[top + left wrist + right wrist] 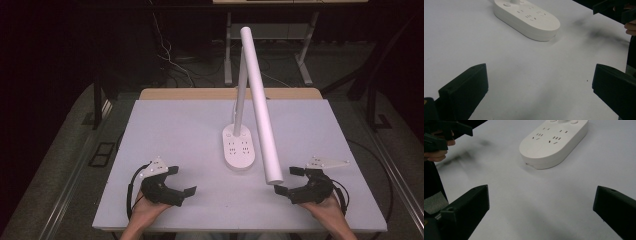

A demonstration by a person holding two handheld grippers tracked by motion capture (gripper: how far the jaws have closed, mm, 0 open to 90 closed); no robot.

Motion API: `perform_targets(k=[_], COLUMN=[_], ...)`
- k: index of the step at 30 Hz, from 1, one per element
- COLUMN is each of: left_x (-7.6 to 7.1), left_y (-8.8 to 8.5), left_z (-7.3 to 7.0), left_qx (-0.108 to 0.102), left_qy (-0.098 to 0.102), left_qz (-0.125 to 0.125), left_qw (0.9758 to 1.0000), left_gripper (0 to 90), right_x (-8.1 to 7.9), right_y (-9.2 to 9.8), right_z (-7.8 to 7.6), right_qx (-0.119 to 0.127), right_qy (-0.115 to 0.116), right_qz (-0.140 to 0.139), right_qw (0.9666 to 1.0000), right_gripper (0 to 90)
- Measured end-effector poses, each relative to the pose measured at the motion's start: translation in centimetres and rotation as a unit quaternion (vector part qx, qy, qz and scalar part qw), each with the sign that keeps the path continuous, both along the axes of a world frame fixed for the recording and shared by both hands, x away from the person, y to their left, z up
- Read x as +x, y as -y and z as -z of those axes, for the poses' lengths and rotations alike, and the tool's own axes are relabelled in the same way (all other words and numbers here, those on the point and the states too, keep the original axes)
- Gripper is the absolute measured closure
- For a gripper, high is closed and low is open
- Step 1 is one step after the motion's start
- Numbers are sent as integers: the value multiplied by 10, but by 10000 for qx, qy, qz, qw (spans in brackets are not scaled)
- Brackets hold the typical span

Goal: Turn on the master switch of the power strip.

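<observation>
left gripper (181, 181): jaws wide, empty | right gripper (289, 180): jaws wide, empty | lamp base (526, 18): top cropped

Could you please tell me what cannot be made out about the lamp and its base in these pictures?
- Lamp base: far end cut off by the top edge in both gripper views, so the stem joint is unseen.
- Socket markings: too small in the high view to read.
- Lamp head: its underside faces away in the high view.
- Both claws, left and right, open, hold nothing.
</observation>
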State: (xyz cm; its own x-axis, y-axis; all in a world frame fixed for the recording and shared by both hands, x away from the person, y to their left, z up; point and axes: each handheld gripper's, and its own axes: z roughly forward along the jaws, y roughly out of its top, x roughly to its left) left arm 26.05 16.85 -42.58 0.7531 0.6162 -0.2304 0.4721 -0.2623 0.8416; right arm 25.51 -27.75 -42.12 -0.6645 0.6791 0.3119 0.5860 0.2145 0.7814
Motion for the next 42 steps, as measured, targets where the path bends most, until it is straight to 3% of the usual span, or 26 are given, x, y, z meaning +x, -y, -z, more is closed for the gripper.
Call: perform_targets(k=[23,42], left_x=[17,44], left_y=[10,18], left_z=[-20,-47], left_qx=[378,560], left_qy=[-275,-275], left_qz=[358,490], left_qw=[9983,9968], left_gripper=[0,0], right_x=[1,0], right_y=[2,4], right_z=[0,0], right_qx=[-54,-42], right_qy=[-23,2], right_qz=[14,35], right_qw=[10000,10000], right_gripper=[1,1])
